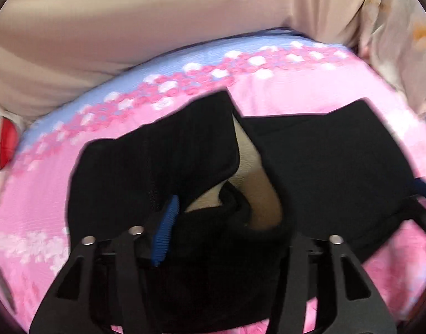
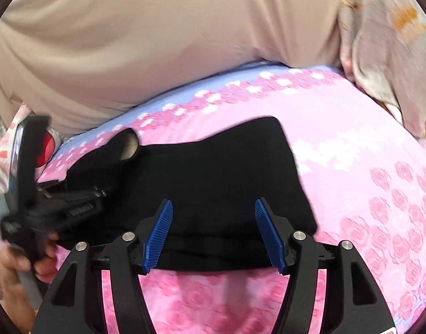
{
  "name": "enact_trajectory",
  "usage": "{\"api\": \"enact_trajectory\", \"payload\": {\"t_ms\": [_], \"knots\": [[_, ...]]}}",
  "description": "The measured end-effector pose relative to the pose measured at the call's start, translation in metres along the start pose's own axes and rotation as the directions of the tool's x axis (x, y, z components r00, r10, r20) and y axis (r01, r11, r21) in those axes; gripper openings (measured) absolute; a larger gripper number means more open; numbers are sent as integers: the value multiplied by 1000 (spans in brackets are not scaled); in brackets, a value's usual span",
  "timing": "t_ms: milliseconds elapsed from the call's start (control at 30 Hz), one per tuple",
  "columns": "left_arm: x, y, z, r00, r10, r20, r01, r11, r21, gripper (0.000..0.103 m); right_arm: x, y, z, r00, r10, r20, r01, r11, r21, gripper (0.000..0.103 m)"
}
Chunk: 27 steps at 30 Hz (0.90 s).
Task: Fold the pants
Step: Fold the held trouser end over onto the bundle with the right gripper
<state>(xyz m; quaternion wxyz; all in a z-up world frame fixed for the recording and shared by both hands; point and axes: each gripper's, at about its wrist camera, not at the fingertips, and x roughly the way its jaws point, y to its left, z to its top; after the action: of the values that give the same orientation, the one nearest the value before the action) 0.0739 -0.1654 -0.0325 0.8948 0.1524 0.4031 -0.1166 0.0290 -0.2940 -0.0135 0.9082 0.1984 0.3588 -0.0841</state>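
Pink rose-print bedding covers the bed [image 2: 352, 144], and on it lie the black pants [image 2: 213, 167], partly folded into a thick, uneven slab with a pale lining showing at one lifted fold.

They look soft and limp, fairly light, with a matte knit that should not slip much between ribbed pads. Loose cloth of this kind will sag and drag rather than keep a shape, so I judge the best hold is at an edge or corner where layers stack, pinching all layers together (a single ply would peel away and undo the fold). The near hem in the right view is a straight, thick band and seems a good place.

Left gripper [image 1: 213, 222] is buried in the cloth: one blue pad shows, the other is hidden under a raised flap, so whether its jaws are closed on the fabric I cannot tell. Right gripper [image 2: 213, 233] hovers just above the near hem with jaws wide apart, holding nothing.

Beyond the pants, a beige cover [image 2: 157, 41] bulges at the back, and a floral pillow [image 2: 388, 55] sits at the far right.
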Motion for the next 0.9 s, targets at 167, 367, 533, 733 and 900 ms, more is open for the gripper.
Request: {"api": "enact_trajectory", "payload": {"t_ms": [167,367,533,733,900], "knots": [[-41,48,5,990,-137,37,142,976,-165,69,8,-5,6,1000,-3,-1,3,1000,-27,61],[-51,77,21,993,-110,39,116,968,-224,89,18,22,20,998,69,13,-68,996,-64,61],[-51,36,8,996,-86,5,86,991,-99,89,11,34,20,999,36,34,-32,994,-108,68],[-87,1,13,979,-77,187,76,997,14,98,4,20,18,999,-2,33,4,997,-73,68],[-97,33,21,974,-84,210,97,994,-54,98,-1,25,21,996,87,1,-87,995,-52,70]]}}
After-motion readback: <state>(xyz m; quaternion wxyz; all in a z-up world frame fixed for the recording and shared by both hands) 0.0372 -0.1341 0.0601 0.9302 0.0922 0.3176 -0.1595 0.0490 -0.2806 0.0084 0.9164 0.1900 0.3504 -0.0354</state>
